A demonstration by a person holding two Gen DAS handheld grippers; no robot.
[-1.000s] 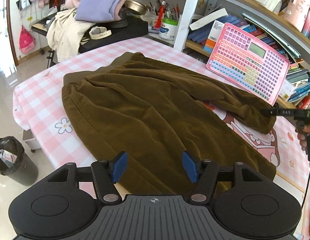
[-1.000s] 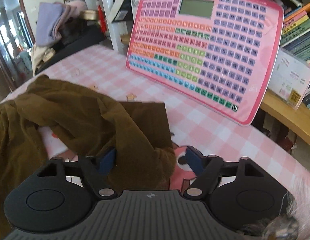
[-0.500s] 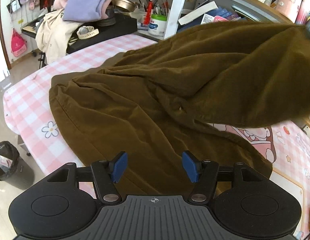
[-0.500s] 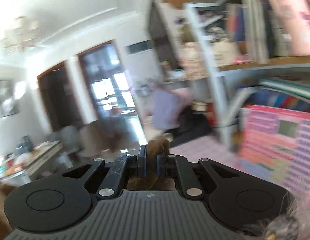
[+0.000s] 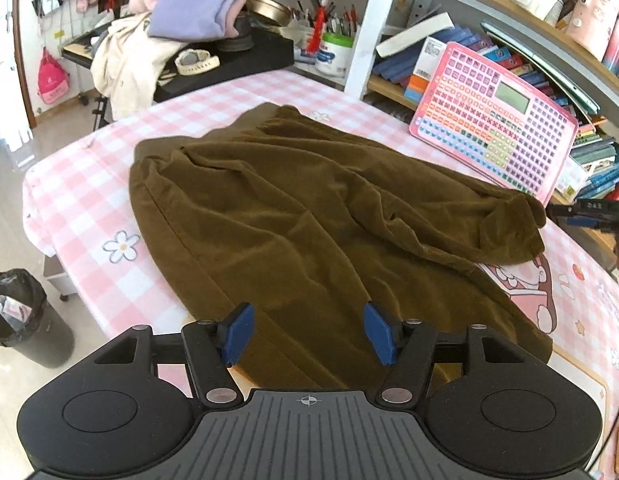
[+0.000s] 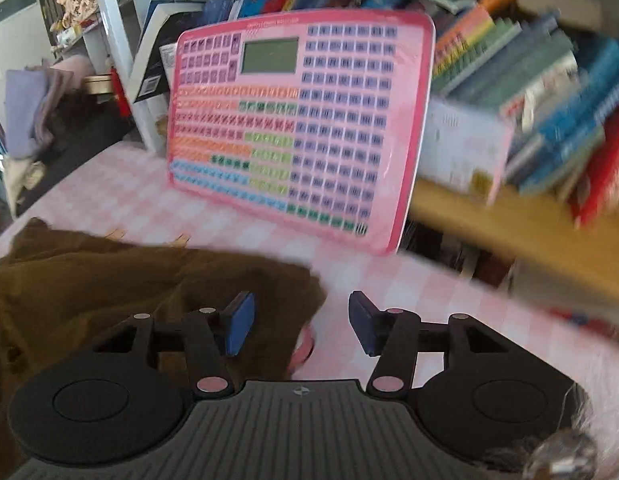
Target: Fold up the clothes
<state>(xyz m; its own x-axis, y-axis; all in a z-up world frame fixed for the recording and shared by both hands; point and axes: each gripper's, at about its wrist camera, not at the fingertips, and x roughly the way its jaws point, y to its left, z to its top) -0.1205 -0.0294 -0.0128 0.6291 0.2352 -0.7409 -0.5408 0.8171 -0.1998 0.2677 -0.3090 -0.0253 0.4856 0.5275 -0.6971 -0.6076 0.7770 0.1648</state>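
Brown corduroy trousers [image 5: 309,216] lie spread on the pink checked table [image 5: 81,196], waistband at the far left, one leg crumpled at the right. My left gripper [image 5: 307,334] is open and empty, just above the near leg. My right gripper [image 6: 299,328] is open and empty, beside the crumpled leg end [image 6: 149,288]; it also shows at the right edge of the left wrist view [image 5: 589,216]. The right wrist view is blurred.
A pink toy keyboard board [image 5: 497,120] leans against the bookshelf [image 5: 429,80] at the table's far side. A black bin [image 5: 25,316] stands on the floor at the left. Clothes [image 5: 197,0] are piled on a black stand behind the table.
The right gripper had lifted the trouser leg high, shut on it. It has now laid the leg back on the table, opened and let go. The left gripper stayed open.
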